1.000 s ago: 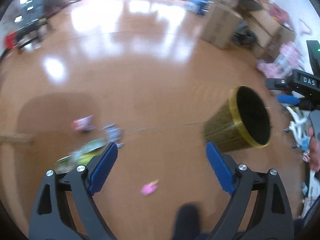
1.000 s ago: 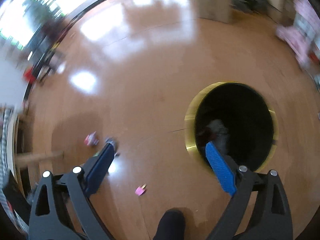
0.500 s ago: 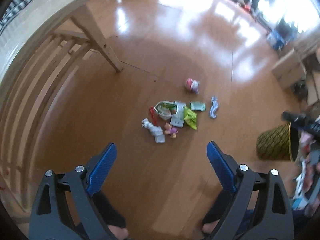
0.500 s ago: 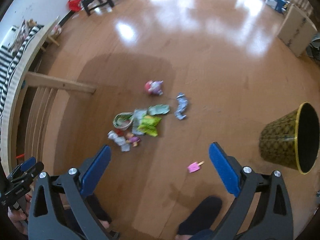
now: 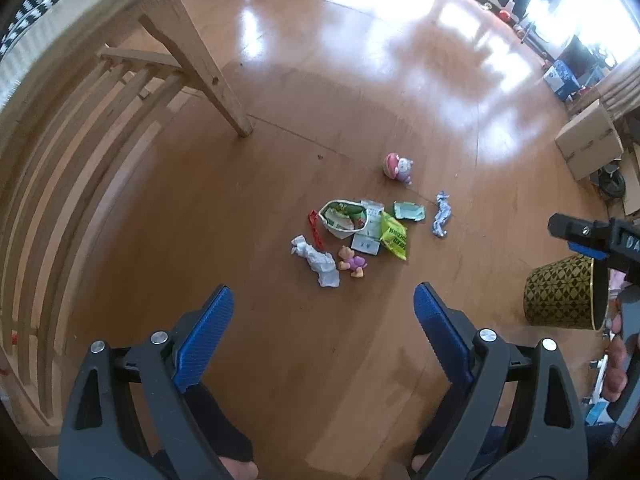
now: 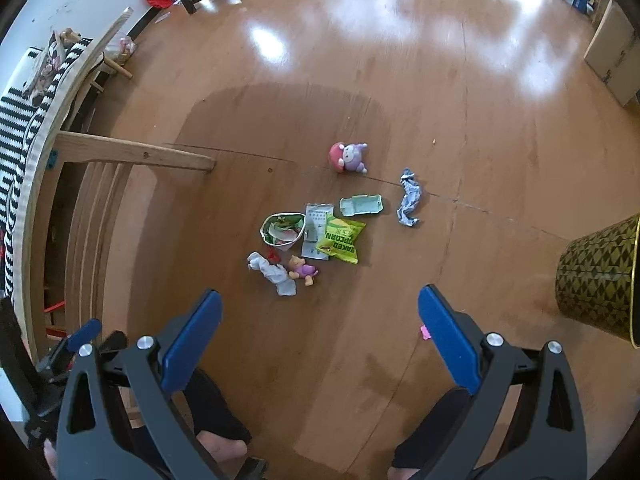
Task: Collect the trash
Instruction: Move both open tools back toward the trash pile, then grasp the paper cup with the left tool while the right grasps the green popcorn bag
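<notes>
Litter lies in a heap on the wooden floor: a green popcorn bag, a white snack bowl, a crumpled white tissue, a mint tray and a blue-white wrapper. A gold-patterned black bin stands to the right. My left gripper hangs open above the floor, short of the heap. My right gripper is open too, with nothing between its fingers.
A wooden slatted bed frame fills the left. A pink round toy and a small bear figure lie among the litter. A pink scrap sits by my right finger. Cardboard boxes stand far right. The person's feet show below.
Both views have swung from the bin to the litter heap and bed frame. The right gripper, earlier over the bin's mouth, now hangs over bare floor before the heap. Little has shifted since the middle frames.
</notes>
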{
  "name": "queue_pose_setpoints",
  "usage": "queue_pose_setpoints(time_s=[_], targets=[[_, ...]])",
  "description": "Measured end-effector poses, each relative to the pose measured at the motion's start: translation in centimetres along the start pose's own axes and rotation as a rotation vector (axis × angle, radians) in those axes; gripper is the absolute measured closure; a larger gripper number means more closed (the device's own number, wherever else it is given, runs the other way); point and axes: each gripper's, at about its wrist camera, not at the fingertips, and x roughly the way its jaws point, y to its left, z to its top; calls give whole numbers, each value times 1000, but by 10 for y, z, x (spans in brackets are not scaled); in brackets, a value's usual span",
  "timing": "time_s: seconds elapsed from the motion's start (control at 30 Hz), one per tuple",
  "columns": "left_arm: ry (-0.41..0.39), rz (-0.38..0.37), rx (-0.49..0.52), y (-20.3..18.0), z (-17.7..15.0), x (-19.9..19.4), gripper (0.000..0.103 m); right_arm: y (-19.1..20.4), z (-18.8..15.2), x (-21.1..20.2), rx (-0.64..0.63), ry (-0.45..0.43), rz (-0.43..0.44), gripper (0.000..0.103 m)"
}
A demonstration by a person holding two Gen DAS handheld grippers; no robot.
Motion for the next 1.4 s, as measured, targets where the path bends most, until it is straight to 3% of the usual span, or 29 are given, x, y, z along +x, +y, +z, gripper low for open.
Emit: queue_pose_setpoints(time_s=[0.17,0.3,0.53,0.67,0.9,1.0,1.03,1.1,1.17,1.2,1.4], targets=[[5,31,58,-10,6,42,14,-11,8,29,19,15,2,8],[0,81,111,-13,16,93,14,-25,11,80,59,65,14,8],[99,26,13,-1,37,211,14,-64,18,187,260,149,128,8],[129,31,-28,6,49,269,14,-74,23,251,289,206,125,8],[171,4,-62,12,62,332,14,-77,30,321,325,262,151,8],[128,-45,-64,10,62,338,16,-80,31,340,335,274,157,10],[119,-58,-70,10,62,337,19,-80,31,345,335,279,163,22],[100,-123,-86,8,63,333,53,-78,31,348,323,281,184,45],[107,-118,-64,2,64,328,86,-76,30,345,298,284,182,51],[123,-105,-53,-1,65,328,97,-75,29,341,289,282,182,53],[100,-112,-16,-8,61,286,99,-70,25,282,251,248,187,55]])
